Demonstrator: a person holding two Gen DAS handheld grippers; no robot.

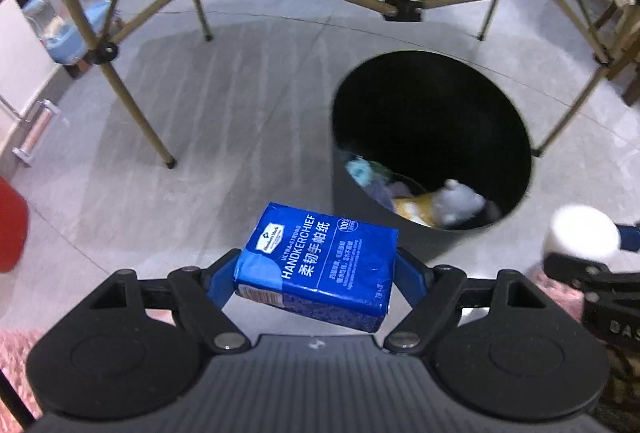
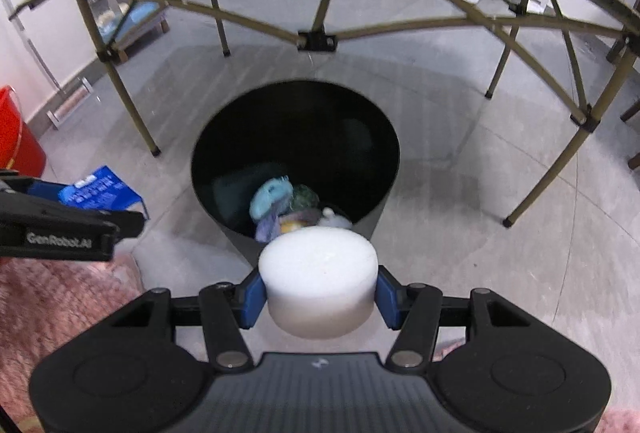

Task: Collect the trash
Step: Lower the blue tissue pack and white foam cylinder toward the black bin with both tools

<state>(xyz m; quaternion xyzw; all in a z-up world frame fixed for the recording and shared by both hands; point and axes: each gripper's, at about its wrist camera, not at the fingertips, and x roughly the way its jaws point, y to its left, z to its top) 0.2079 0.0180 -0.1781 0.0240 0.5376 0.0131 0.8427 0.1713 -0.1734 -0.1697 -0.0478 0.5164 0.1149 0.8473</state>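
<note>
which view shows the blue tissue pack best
The left wrist view. There the blue tissue pack sits centred between the left gripper's fingers, label readable. The right wrist view catches only part of it at the left edge, blurred, beside the black bin.

The glossy blue plastic-wrapped tissue pack contrasts with the matt white foam-like puck, the smooth black bin and the fluffy pink rug.
</note>
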